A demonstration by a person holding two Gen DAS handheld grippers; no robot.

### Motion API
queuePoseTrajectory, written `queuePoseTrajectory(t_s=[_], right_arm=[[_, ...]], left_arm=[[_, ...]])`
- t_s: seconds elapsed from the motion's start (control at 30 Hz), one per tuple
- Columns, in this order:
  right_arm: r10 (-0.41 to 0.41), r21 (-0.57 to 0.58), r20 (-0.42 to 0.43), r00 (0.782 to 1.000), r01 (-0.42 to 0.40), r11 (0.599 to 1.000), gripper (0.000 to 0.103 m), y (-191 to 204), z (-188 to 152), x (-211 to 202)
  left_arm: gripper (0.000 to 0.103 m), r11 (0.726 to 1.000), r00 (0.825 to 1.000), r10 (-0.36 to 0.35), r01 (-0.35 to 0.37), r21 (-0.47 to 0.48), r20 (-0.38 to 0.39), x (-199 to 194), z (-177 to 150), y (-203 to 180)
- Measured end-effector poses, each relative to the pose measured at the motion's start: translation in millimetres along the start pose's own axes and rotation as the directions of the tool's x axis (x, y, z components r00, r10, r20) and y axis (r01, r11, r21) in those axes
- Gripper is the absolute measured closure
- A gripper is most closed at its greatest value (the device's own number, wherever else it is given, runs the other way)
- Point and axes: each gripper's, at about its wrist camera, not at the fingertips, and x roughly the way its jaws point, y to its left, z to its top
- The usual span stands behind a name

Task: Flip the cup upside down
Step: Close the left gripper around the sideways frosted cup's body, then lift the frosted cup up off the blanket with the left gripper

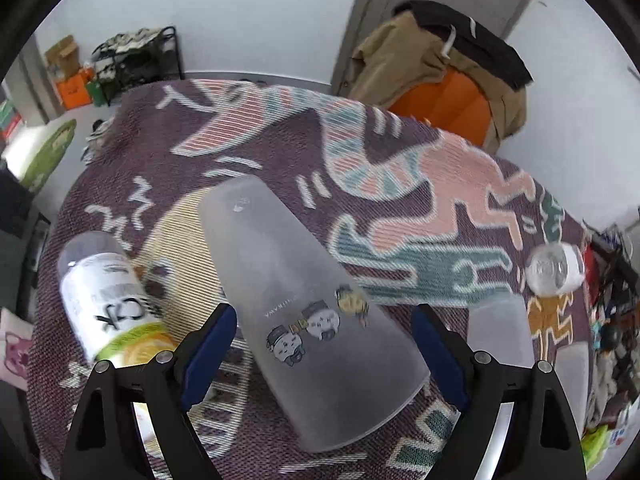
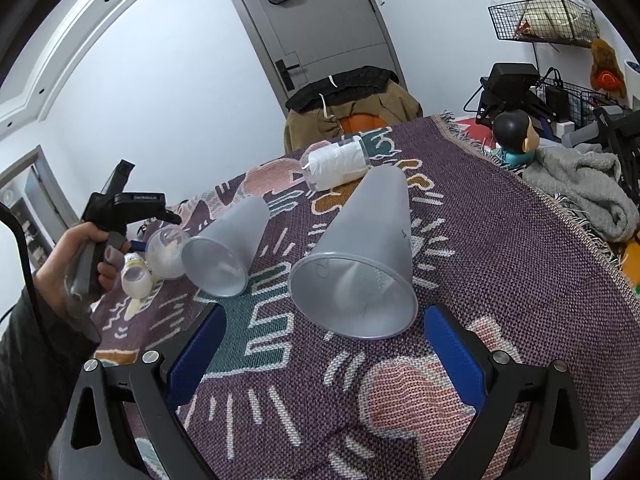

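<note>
The frosted grey plastic cup with cartoon figures (image 1: 316, 312) lies on its side on the purple patterned woven blanket (image 1: 400, 240), between the spread blue fingers of the left gripper (image 1: 324, 344); the right gripper (image 2: 324, 344) is likewise released, a second plain frosted cup (image 2: 360, 264) lying before it.

Frosted plastic cup (image 1: 304, 304), woven cloth (image 1: 400, 184)

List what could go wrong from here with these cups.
1. Both frosted cups lie on their sides and could roll across the woven cloth when nudged.
2. The left tool is open around the cartoon cup; its taper could let it slip.
3. A bottle lies close and could be knocked.
</note>
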Motion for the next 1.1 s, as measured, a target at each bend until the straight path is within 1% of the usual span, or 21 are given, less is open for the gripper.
queuePoseTrajectory(t_s=[0.1, 0.17, 0.23, 0.37, 0.5, 0.6, 0.77, 0.93, 1.1], right_arm=[[0.0, 0.006, -0.006, 1.0, 0.0, 1.0, 0.003, -1.7, -0.9, 2.0], [0.001, 0.009, -0.011, 1.0, -0.001, 1.0, 0.003, -2.2, -1.7, 3.4], [0.003, 0.009, -0.012, 1.0, -0.003, 1.0, 0.003, -2.0, -2.0, 4.0], [0.007, -0.002, -0.007, 1.0, -0.007, 1.0, 0.003, 0.7, -1.1, 2.8], [0.007, -0.002, 0.0, 1.0, -0.007, 1.0, 0.003, 0.8, 0.2, 0.7], [0.014, 0.007, -0.003, 1.0, -0.014, 1.0, 0.003, 1.4, 0.0, 1.4], [0.028, -0.013, -0.002, 1.0, -0.029, 1.0, 0.003, 11.0, -1.0, -0.1], [0.049, -0.03, -0.005, 0.999, -0.049, 0.998, 0.003, 20.7, -2.3, -1.8], [0.077, -0.033, -0.019, 0.997, -0.078, 0.996, 0.003, 29.2, -5.4, -0.1]], left_arm=[[0.016, 0.999, 0.999, -0.033, 0.034, 0.03, -0.019, 4.4, -5.0, -9.1], [0.02, 0.998, 0.996, -0.062, 0.064, 0.027, -0.057, 9.7, -7.7, -11.1], [0.023, 0.998, 0.995, -0.056, 0.059, 0.038, -0.087, 16.4, -11.4, -13.4], [0.025, 0.996, 0.998, -0.039, 0.043, 0.074, -0.054, 9.9, -18.9, -17.0], [0.026, 0.992, 0.997, -0.065, 0.07, 0.109, -0.049, -1.1, -27.0, -17.6], [0.026, 0.987, 0.996, -0.082, 0.085, 0.138, -0.021, -17.5, -33.3, -15.0], [0.026, 0.975, 0.992, -0.123, 0.117, 0.187, 0.019, -47.6, -47.0, -10.5], [0.026, 0.965, 0.987, -0.156, 0.143, 0.221, 0.04, -72.6, -66.6, -3.0], [0.026, 0.956, 0.985, -0.168, 0.152, 0.249, 0.042, -91.0, -92.4, 6.4]])
